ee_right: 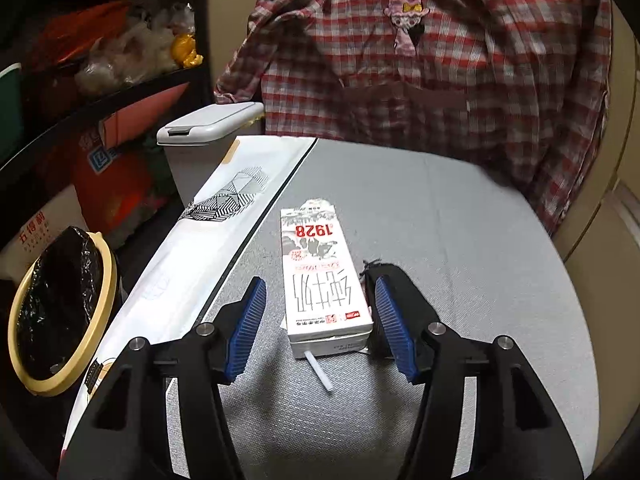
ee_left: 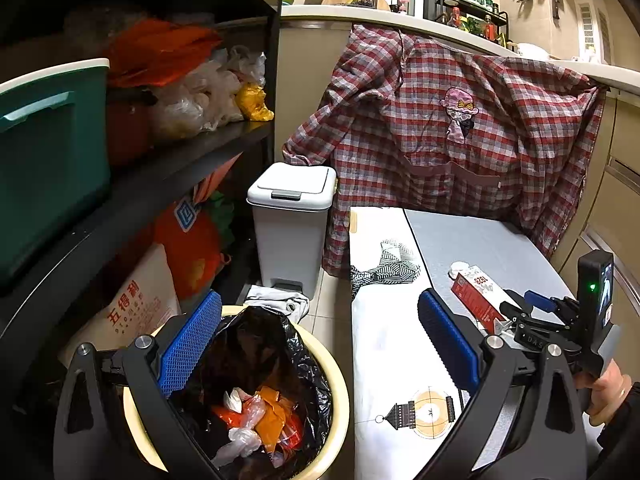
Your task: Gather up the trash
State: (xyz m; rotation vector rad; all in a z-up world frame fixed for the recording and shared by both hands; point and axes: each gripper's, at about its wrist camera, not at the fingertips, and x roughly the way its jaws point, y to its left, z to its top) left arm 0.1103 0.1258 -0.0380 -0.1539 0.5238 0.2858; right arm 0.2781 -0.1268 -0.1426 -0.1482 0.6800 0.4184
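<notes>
A white milk carton with red print and a white straw lies flat on the grey table. My right gripper is open, its blue pads on either side of the carton's near end, not touching it. The carton also shows in the left wrist view, with the right gripper at it. My left gripper is open and empty above a cream waste basket lined with a black bag, holding orange and clear plastic scraps. The basket also shows in the right wrist view.
A white pedal bin stands on the floor beyond the basket. A black shelf rack with bags and a teal box is at the left. A plaid shirt hangs behind the table. A white printed cloth covers the table's left side.
</notes>
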